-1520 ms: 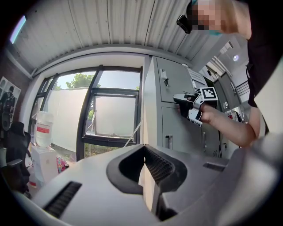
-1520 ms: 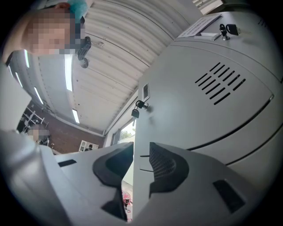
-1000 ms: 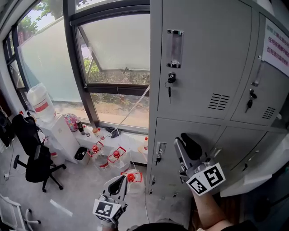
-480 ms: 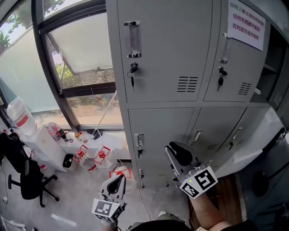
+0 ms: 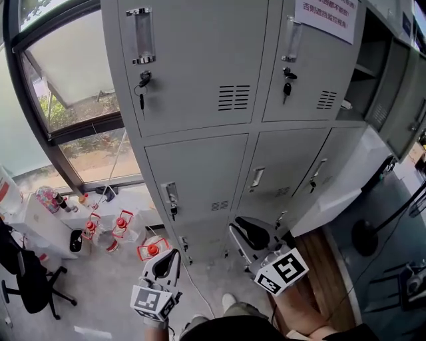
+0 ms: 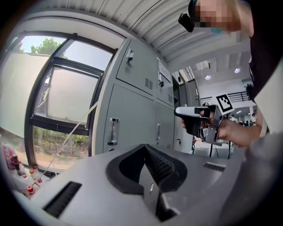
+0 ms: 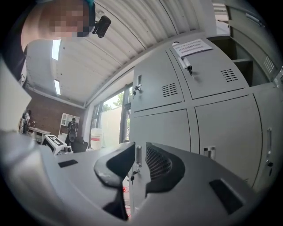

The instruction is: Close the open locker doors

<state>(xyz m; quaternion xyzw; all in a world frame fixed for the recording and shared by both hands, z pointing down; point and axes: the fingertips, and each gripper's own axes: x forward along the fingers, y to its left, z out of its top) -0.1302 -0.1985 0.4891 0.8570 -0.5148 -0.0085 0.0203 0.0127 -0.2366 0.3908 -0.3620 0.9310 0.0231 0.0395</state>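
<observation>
A bank of grey lockers (image 5: 200, 73) fills the head view. Its two left columns are closed, with keys in the upper locks (image 5: 142, 86). At the far right an upper compartment (image 5: 371, 63) stands open, its door (image 5: 403, 83) swung out. Below it a pale lower door (image 5: 346, 180) also hangs out from the bank. My left gripper (image 5: 168, 258) (image 6: 145, 148) is low, short of the lockers, shut on nothing. My right gripper (image 5: 241, 230) (image 7: 139, 148) points at the lower doors, its jaws a narrow gap apart and empty. The open compartment (image 7: 241, 48) shows in the right gripper view.
A large window (image 5: 66, 86) is left of the lockers. Water jugs with red caps (image 5: 120, 230) and an office chair (image 5: 20, 280) stand on the floor below it. A black round stand base (image 5: 366, 236) sits at the right. A paper notice (image 5: 326, 13) hangs on an upper door.
The head view has swung right: the window slid left and the open compartment at the far right came into sight. Both grippers stay low and hold nothing.
</observation>
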